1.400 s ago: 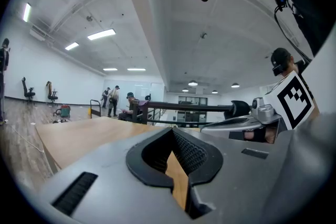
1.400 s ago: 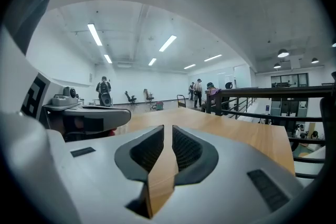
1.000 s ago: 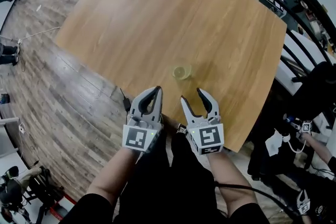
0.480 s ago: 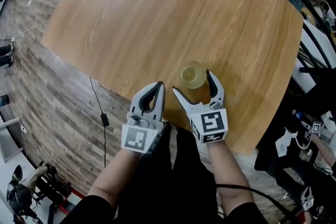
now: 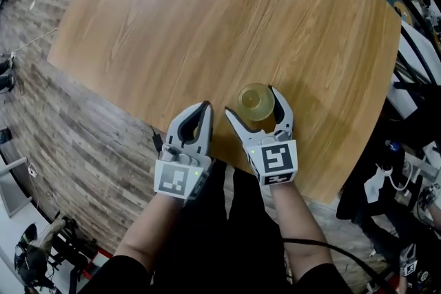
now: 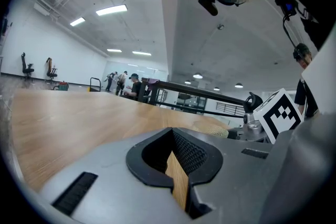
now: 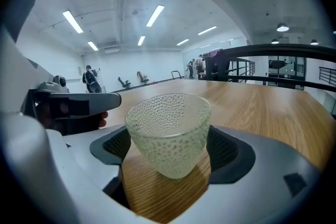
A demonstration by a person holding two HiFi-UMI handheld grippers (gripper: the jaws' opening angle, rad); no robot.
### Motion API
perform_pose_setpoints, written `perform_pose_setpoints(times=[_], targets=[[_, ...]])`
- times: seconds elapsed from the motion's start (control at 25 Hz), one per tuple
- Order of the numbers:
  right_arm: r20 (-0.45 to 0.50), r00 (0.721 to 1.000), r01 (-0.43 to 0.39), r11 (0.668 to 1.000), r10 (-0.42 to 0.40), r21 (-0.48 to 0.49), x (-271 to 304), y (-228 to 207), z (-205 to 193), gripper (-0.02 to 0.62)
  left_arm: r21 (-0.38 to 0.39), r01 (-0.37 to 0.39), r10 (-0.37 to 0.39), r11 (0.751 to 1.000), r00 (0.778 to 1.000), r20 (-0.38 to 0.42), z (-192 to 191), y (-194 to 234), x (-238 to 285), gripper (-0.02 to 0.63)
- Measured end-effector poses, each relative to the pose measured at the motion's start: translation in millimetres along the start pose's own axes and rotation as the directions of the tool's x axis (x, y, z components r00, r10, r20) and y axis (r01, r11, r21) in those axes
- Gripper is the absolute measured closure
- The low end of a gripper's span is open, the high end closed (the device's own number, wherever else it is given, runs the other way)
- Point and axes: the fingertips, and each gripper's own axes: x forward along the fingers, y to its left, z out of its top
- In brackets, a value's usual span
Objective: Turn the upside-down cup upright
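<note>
A small dimpled clear glass cup (image 5: pixel 255 96) (image 7: pixel 168 131) stands on the wooden table (image 5: pixel 207 10) near its front edge, wide end up and narrow end on the wood. My right gripper (image 5: pixel 250 104) (image 7: pixel 169 162) is open wide, and the cup sits between its jaws. The right finger (image 5: pixel 282 112) is close against the cup's side, while the left finger (image 5: pixel 233 126) stands apart from it. Just to the left, over the table's edge, my left gripper (image 5: pixel 204 110) (image 6: pixel 174 139) is shut and holds nothing.
The table's front edge (image 5: pixel 207 148) runs under both grippers, with plank floor and a black cable (image 5: pixel 157 141) to the left. A dark railing (image 5: pixel 413 86) and a seated person's gear lie to the right. Distant people (image 6: pixel 126 84) stand beyond the table.
The right gripper's jaws spread wide and came forward around the cup, which earlier stood ahead of them. The left gripper stayed shut and moved forward and down beside it.
</note>
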Motion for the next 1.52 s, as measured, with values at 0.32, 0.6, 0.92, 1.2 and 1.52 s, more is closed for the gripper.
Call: perform_pose_setpoints(times=[0.32,0.6,0.92,1.2,1.52], targets=[[0.001,1.0,0.018,1.0,-0.018,-0.018,-2,-6,-4,0.197,-0.044,-0.001,0.0,0.999,1.0,-0.028,-16,5,4,0.6],[0.067,0.998,-0.001,0.999,-0.002,0.045,-22,-12,20,0.202,0.012,0.079,-0.079,0.997,0.997,-0.014,6,-14,8,0.598],[0.145,0.986,-0.105,0.982,0.082,0.156,-61,-17,78,0.202,0.115,0.209,-0.206,0.971,0.978,-0.034,19,-60,11,0.426],[0.164,0.98,-0.132,0.982,0.109,0.134,-86,-10,95,0.202,0.111,0.234,-0.234,0.966,0.972,-0.02,20,-84,12,0.408],[0.158,0.98,-0.145,0.981,0.123,0.13,-100,-10,100,0.202,0.163,0.264,-0.268,0.951,0.963,0.006,19,-98,9,0.408]])
